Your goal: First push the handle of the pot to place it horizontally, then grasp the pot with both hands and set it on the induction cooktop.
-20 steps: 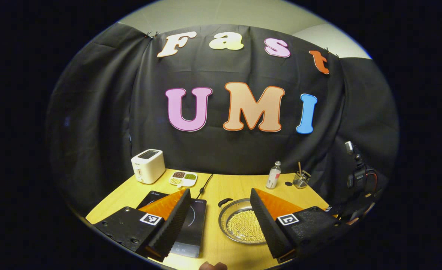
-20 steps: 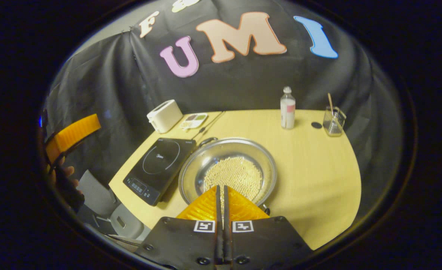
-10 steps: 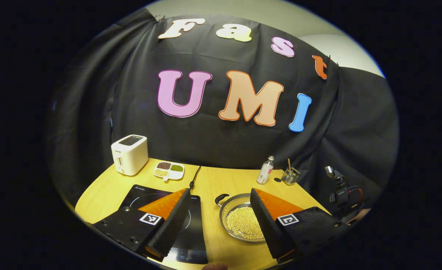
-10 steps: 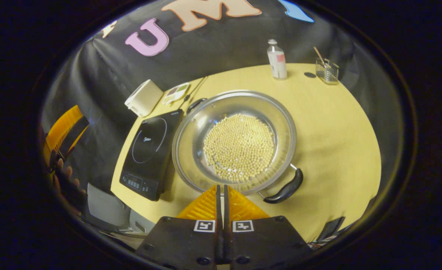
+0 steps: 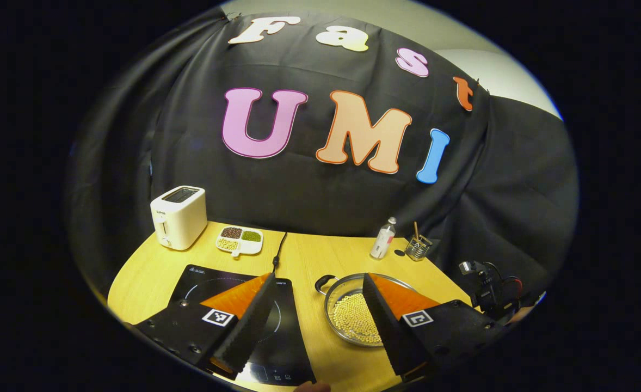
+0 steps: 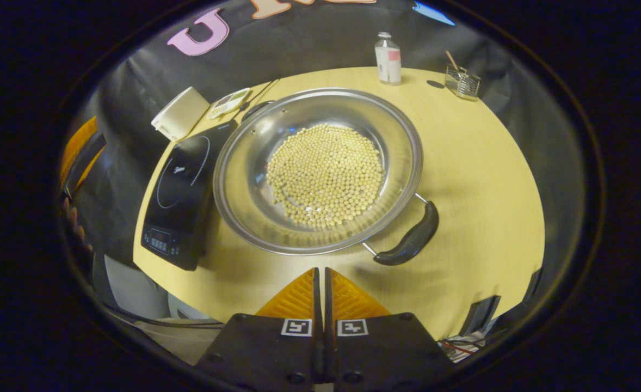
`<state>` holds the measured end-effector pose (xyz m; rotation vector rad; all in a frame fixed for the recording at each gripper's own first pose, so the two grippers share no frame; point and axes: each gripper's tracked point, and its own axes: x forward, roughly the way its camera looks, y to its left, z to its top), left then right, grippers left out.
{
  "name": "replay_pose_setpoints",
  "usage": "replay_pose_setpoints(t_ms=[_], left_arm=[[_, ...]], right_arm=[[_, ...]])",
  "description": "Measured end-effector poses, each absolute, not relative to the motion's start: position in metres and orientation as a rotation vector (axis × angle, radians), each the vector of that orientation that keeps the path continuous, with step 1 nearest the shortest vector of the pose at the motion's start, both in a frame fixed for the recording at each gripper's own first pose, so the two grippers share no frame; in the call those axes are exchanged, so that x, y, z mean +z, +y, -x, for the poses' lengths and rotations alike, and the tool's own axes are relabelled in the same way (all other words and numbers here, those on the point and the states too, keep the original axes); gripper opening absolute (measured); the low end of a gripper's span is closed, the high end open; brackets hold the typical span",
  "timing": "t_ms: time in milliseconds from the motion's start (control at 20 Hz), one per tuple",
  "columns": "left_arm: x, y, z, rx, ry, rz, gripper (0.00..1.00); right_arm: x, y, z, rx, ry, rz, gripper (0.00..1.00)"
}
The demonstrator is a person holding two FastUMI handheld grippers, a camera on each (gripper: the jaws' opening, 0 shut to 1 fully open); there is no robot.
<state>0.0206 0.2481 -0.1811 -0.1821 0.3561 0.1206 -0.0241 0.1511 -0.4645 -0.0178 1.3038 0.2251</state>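
A wide steel pot [image 6: 244, 179] holding yellow beans [image 6: 326, 174] rests on the wooden table. One black handle [image 6: 410, 239] points to the near right corner, the other black handle [image 6: 256, 109] to the far left. My right gripper [image 6: 320, 272] is shut, empty, hovering above the table just short of the pot's near rim. The black induction cooktop [image 6: 182, 188] lies left of the pot. In the left gripper view my left gripper [image 5: 318, 283] is open over the cooktop [image 5: 217, 280] and the pot [image 5: 338, 296], holding nothing.
A white toaster [image 5: 178, 216] and a divided dish of beans [image 5: 239, 240] stand at the back left. A small bottle [image 6: 388, 57] and a glass holder with a stick [image 6: 462, 81] sit at the back right. The cooktop's cable [image 5: 279, 250] runs to the wall.
My right gripper has moved forward and tilted down over the pot, bringing the near handle into sight. My left gripper has shifted slightly, staying open.
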Motion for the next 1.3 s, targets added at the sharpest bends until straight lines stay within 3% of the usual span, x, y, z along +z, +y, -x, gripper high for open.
replay_pose_setpoints(t_ms=[650,700,750,800,950,1100,1200,1300], left_arm=[[-0.194,0.246,-0.021,0.180,0.384,0.182,1.00],[-0.194,0.247,-0.021,0.185,0.385,0.180,0.96],[-0.194,0.249,-0.021,0.194,0.386,0.177,1.00],[-0.195,0.250,-0.020,0.202,0.386,0.177,0.96],[-0.197,0.252,-0.019,0.221,0.389,0.185,0.96],[-0.199,0.257,-0.018,0.241,0.395,0.177,1.00],[-0.201,0.256,-0.019,0.245,0.399,0.179,0.96],[-0.203,0.255,-0.020,0.248,0.405,0.181,1.00]], right_arm=[[-0.485,0.100,-0.017,0.114,1.333,-0.057,0.03],[-0.485,0.096,-0.020,0.106,1.335,-0.072,0.03],[-0.487,0.094,-0.024,0.102,1.338,-0.082,0.03],[-0.487,0.089,-0.027,0.096,1.337,-0.083,0.03],[-0.489,0.079,-0.043,0.089,1.331,-0.059,0.03],[-0.489,0.072,-0.059,0.072,1.322,-0.049,0.02],[-0.490,0.068,-0.067,0.063,1.313,-0.044,0.00],[-0.491,0.064,-0.075,0.056,1.312,-0.051,0.03]])
